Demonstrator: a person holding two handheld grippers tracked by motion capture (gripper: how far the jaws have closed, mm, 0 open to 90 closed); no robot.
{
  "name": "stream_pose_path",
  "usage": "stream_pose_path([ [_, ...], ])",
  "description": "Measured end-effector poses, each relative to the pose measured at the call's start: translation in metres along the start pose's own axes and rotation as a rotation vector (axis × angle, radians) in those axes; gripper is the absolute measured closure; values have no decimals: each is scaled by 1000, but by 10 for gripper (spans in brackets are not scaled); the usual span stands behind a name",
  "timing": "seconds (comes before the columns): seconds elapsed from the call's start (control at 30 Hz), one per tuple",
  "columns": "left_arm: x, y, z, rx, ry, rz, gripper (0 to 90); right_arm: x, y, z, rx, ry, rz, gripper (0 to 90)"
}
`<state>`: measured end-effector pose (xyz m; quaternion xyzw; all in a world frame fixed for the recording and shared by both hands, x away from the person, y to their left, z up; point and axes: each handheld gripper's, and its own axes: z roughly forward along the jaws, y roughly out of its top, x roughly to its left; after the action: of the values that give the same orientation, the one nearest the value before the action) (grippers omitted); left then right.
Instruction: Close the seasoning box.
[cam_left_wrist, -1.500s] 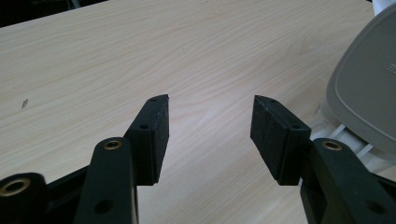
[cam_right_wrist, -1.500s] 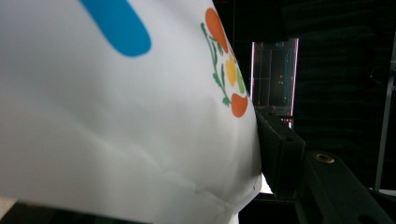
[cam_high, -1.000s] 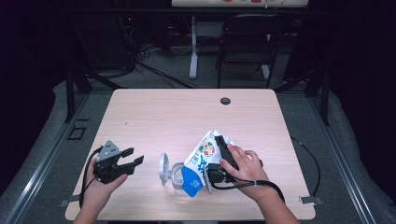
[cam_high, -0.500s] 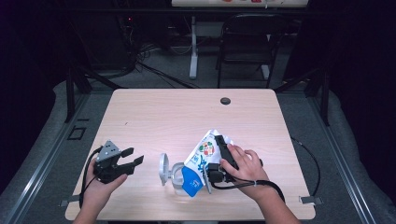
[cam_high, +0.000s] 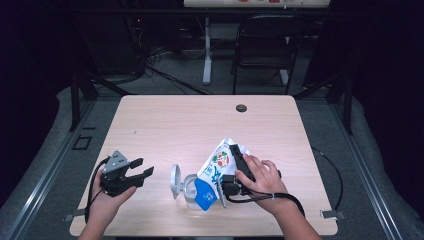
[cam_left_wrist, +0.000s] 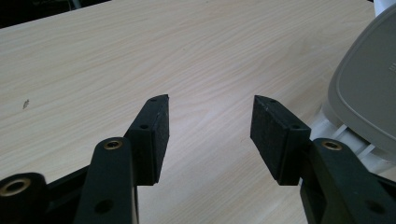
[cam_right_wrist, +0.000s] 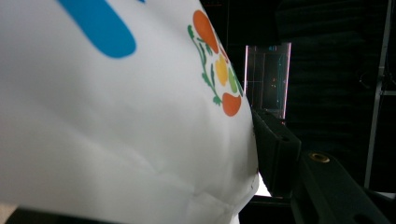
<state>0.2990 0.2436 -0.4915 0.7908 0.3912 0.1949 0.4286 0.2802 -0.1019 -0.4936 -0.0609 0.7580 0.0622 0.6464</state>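
Bag (cam_high: 216, 167) clamped in my right gripper (cam_high: 235, 167), tipped over tub (cam_high: 192, 192). Keep mouth above tub, pour slowly. Left gripper (cam_high: 137, 172) wide open, empty, beside lid (cam_high: 175, 181).

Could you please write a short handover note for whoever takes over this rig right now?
Left gripper: open, holding nothing, resting low at the table's near left, jaws pointing toward the container.
Right gripper: shut on the white printed bag, holding it tilted with its blue lower end over the container's mouth.
Clear container: stands near the table's front edge, its grey hinged lid flipped open to the left.
Done: lid open, bag gripped and tipped over the container.
Left: I cannot tell whether anything has gone in; probably finish emptying the bag, set it aside, then close the lid.
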Motion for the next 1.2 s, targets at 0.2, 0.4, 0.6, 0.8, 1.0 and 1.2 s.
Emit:
stream_pose_path([
  [0.2,0,0,0,2,-1,-1,479,0,-1,1,-14,3,10,559],
  [0.4,0,0,1,3,0,-1,479,-2,-2,0,-17,-7,9,562],
  [0.6,0,0,1,3,0,-1,479,-2,-2,0,-16,-7,5,565],
  [0.8,0,0,0,2,1,-1,479,-3,-2,0,-20,-18,8,568],
  [1.0,0,0,0,2,0,-1,479,-5,-3,-1,-19,-27,-7,571],
  [1.2,0,0,0,2,0,0,479,-6,-3,-2,-8,-30,-3,573],
])
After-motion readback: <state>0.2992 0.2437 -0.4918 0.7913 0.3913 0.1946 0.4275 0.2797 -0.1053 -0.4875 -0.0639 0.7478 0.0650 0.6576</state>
